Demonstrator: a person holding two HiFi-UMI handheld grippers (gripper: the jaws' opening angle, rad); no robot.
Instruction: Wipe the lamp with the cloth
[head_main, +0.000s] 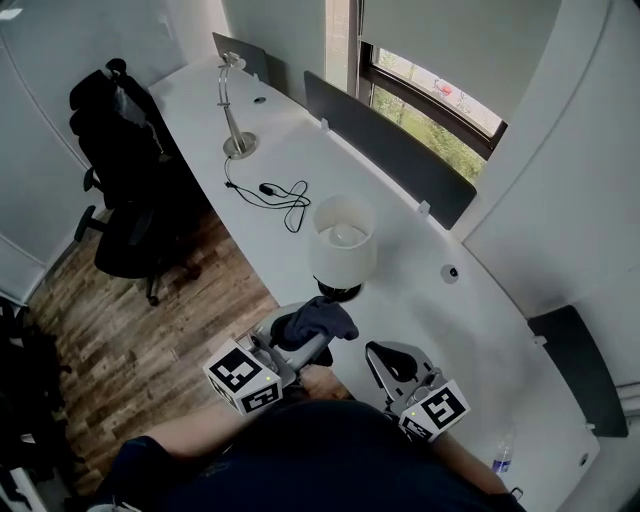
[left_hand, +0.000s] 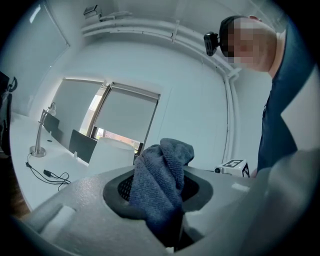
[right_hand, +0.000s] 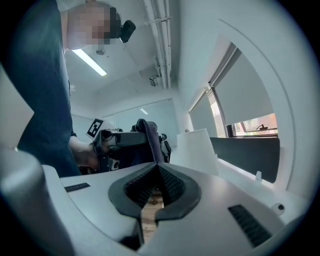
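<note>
A table lamp with a white shade stands on a dark base near the front edge of the long white desk. A dark blue cloth is bunched in my left gripper, which is shut on it just in front of the lamp's base. In the left gripper view the cloth sticks up between the jaws, with the shade behind it. My right gripper hangs to the right of the left one, shut and holding nothing; its pads meet in the right gripper view.
A silver desk lamp stands at the far end, and its black cable trails toward the table lamp. Dark divider panels line the desk's back edge. A black office chair stands on the wood floor at left. A water bottle sits at lower right.
</note>
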